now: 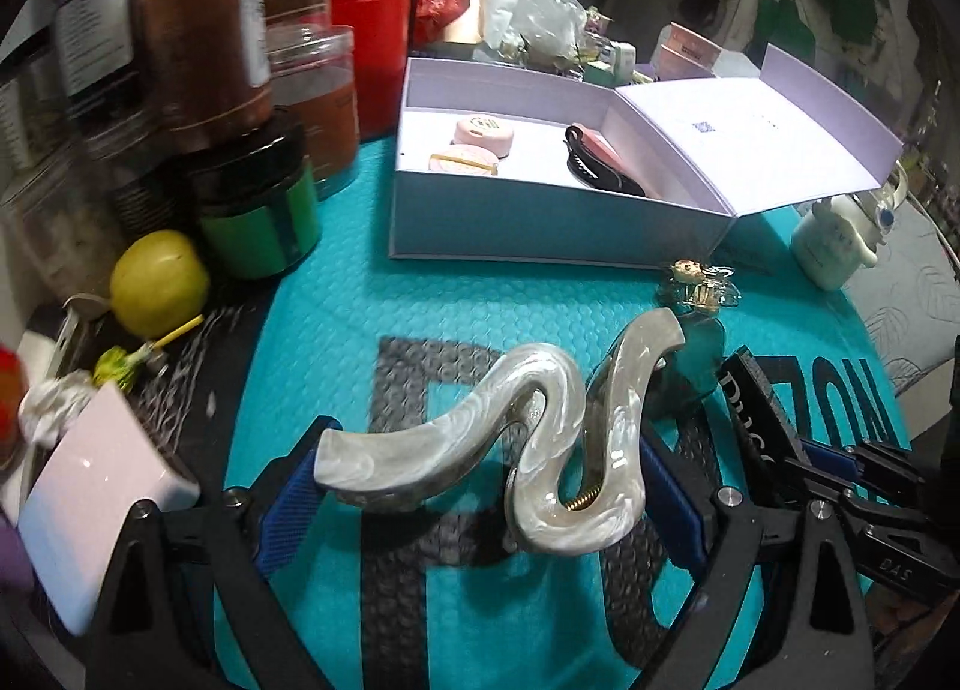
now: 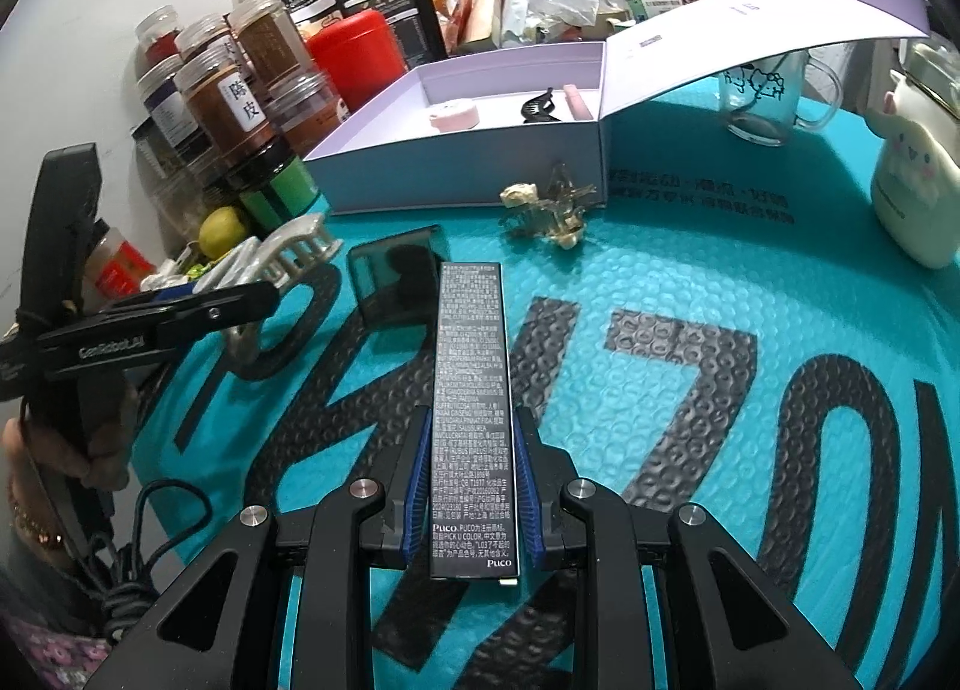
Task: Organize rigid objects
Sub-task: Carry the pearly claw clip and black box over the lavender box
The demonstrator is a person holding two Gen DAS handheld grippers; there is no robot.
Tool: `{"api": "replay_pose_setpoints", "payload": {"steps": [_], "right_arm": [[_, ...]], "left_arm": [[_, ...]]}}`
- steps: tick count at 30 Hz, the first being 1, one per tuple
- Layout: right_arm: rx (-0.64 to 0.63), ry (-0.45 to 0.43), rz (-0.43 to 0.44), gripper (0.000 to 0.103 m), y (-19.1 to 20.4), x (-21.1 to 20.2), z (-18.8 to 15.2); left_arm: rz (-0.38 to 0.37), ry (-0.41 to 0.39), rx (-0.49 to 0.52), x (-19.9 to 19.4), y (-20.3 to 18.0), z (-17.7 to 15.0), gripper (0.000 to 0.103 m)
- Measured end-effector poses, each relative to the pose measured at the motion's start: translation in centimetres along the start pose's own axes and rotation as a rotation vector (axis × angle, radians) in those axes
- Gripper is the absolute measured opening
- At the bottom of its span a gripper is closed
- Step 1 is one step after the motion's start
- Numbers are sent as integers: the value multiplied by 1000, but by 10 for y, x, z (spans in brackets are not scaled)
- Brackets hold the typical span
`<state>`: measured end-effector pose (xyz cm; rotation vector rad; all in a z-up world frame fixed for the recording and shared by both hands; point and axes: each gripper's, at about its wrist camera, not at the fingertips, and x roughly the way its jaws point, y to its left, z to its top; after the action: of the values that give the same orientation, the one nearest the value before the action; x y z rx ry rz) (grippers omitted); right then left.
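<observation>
Teal bubble mailer [image 2: 690, 282] with black lettering covering the tabletop, open white box [image 1: 540, 222] at its far side, clear hair clip [image 2: 549, 207] just before the box, dark card [image 2: 396, 282], jars [image 2: 240, 84] stacked left, lime [image 1: 159, 282], cream mug [image 2: 912, 192] right

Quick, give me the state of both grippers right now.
Left gripper: jaws wide, closed on the wavy pearl hair claw.
Right gripper: jaws closed on the slim black cosmetics box.
</observation>
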<state>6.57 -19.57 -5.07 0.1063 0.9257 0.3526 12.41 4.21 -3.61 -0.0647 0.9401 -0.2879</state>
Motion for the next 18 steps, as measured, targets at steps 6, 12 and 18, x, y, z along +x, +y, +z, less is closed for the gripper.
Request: {"api": "replay_pose_setpoints", "payload": {"steps": [6,12,18], "right_arm": [[-4,-9,15,25,5,-5,-5],[-6,-18,19,25,12,-9,-7],[-13,-31,13,25,19,-14,-6]], "left_arm": [[14,-10,-19,-15,3,-12,94],[-10,-11,-19,-18,0,-19,94],[-25,-21,3,-24,-4,-17,94]]}}
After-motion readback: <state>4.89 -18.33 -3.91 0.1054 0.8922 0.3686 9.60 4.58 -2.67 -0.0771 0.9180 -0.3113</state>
